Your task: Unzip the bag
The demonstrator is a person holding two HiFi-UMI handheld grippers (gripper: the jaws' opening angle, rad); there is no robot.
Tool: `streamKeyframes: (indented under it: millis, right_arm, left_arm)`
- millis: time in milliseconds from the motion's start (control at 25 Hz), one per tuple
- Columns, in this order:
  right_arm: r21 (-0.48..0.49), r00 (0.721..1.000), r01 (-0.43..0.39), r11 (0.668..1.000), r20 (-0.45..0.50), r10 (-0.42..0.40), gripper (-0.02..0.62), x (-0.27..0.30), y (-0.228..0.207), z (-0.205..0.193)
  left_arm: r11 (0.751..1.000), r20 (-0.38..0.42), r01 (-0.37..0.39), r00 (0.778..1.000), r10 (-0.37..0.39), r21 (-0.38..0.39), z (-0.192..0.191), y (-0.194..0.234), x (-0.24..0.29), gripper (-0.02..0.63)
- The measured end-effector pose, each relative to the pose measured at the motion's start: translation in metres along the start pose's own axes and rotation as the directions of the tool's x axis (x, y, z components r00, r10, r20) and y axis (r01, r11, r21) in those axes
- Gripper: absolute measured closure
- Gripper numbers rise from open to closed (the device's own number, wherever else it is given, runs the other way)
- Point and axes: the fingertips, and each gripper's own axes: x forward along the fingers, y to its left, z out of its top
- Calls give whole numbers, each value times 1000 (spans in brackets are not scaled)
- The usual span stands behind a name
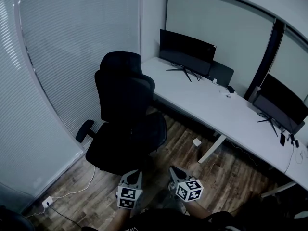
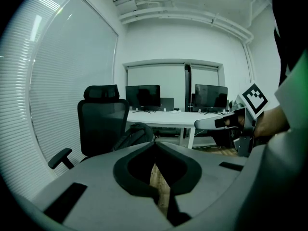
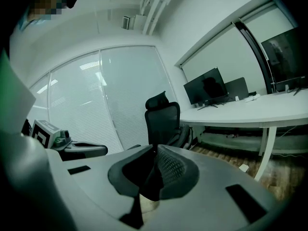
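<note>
Holds both grippers low and close to the body, above the wood floor, side by side and just apart, noses aimed toward the black office chair. Shows the left gripper with its jaws pressed together at the tips, only a thin slit lower down with planks seen through it, and nothing between the pads. Shows the right gripper drawn together in the same way, tips meeting, nothing caught between them. Places the black bag on the seat of the chair, low beside the backrest on the side nearer the desk, well apart from both grippers and touched by neither. No telling whether its zip stands open or closed: too dark and too small. Beyond the chair, a long white desk along the wall, with one dark monitor toward the corner and a second monitor farther right. Left of the chair, a wall of pale slatted blinds. Down at the foot of that wall, a white socket with a pale cable trailing across the planks toward the chair.
</note>
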Motion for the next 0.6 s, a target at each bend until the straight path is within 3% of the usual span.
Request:
streamKeyframes:
  millis: [600]
  right_arm:
    - [-18, 1000, -2, 1000, 6, 2, 545, -6, 10, 2]
  left_arm:
    - [1000, 8, -9, 1000, 9, -3, -3, -3, -13, 586]
